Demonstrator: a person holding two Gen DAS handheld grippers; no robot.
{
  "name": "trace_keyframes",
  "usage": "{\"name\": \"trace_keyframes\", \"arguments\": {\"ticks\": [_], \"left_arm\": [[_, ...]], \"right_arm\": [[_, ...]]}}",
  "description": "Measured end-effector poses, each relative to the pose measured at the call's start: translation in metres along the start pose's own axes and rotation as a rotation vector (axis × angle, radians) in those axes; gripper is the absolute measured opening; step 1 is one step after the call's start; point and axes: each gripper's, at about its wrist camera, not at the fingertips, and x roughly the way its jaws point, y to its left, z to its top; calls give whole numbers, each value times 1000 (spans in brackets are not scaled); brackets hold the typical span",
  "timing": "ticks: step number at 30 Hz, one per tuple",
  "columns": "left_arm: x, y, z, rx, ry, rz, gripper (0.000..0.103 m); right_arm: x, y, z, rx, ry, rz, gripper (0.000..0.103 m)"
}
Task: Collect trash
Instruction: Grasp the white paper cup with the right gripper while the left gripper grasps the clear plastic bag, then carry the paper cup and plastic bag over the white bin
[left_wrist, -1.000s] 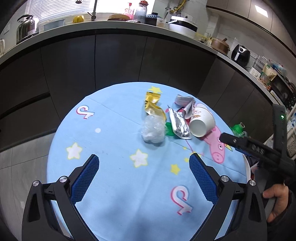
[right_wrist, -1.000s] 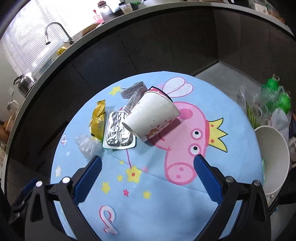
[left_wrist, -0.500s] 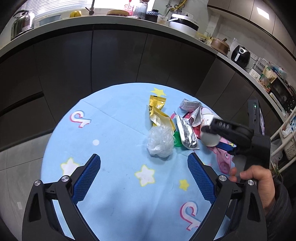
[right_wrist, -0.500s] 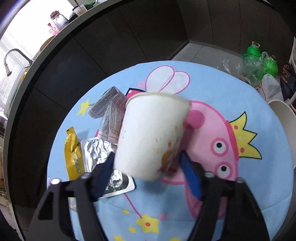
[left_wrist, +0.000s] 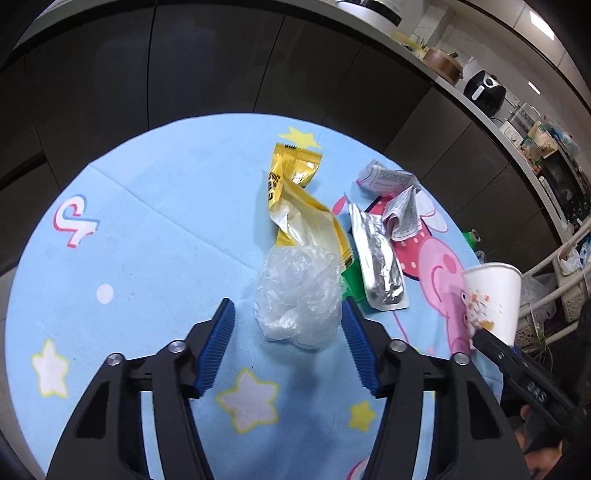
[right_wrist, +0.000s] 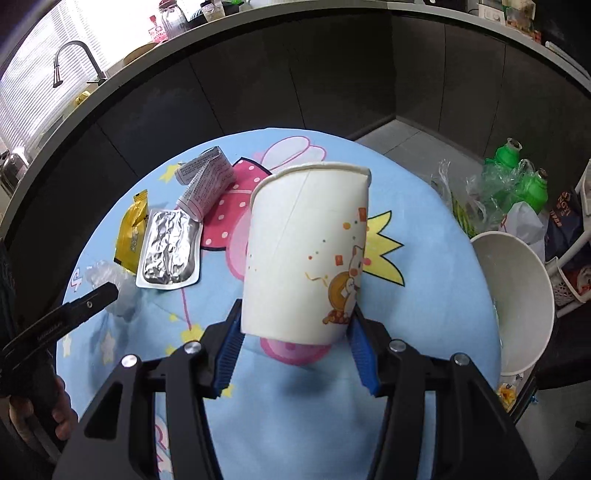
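Now the right gripper (right_wrist: 295, 332) is clamped on the paper cup (right_wrist: 306, 254), lifted off the table (left_wrist: 147, 221) where it lay a second ago. Meanwhile the left gripper (left_wrist: 288, 339) has come down, jaws just closing around the plastic wad (left_wrist: 295, 295), not yet pinching. So 2 pieces are nearly collected.

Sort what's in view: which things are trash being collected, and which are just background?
Job:
- paper cup, held in the right gripper
- clear plastic wad, between the left gripper's closing jaws
- yellow wrapper
- foil pouch
- printed packet
- white bin

Background:
- tablecloth
- green bottles
- faucet
- air fryer
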Motion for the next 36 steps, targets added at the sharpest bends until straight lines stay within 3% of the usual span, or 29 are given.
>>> {"name": "trace_keyframes", "arguments": {"ticks": [1,3,6,14,22,36], "left_arm": [[2,1,0,-10,7,-6,46],[3,3,-1,-27,17,-21,26],[-3,2,-4,-37,28,-45,12],[-66,-17,-20,9,-57,-83,10],[-115,-63,-37,91,-115,-157,10],[-114,-180,-51,284,-87,-272,10]], "right_arm": [[-2,-2,-3,-2,0,2,53],[-6,-4,-7,-1,3,13,53],[-14,-3,-14,-1,5,39,53],[-47,5,-23,-34,-36,112,53],[-84,-15,-30,-14,-85,123,53],[-121,-113,-40,158,-155,47,53]]}}
